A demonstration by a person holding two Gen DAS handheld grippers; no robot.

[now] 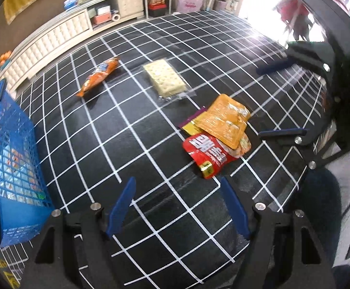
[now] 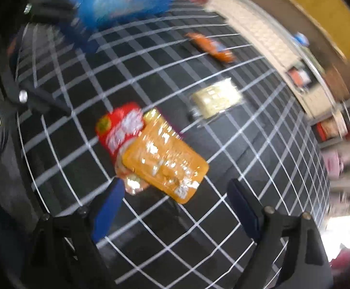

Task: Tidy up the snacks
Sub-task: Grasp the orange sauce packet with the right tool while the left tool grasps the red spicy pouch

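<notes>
Both grippers spread wide, holding nothing. Left gripper (image 1: pixel 177 187) hovers low in frame over the checked cloth (image 1: pixel 131 144); right gripper (image 2: pixel 175 185) hangs just short of the orange packet (image 2: pixel 165 161) overlapping the red packet (image 2: pixel 119 127), mid-frame. Blue basket (image 1: pixel 13 168) at left edge.

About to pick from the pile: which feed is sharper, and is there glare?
Left wrist view is sharp, with window glare washing the far tablecloth. Right wrist view is motion-blurred; the orange packet shows specular glints and the blue basket is smeared.
</notes>
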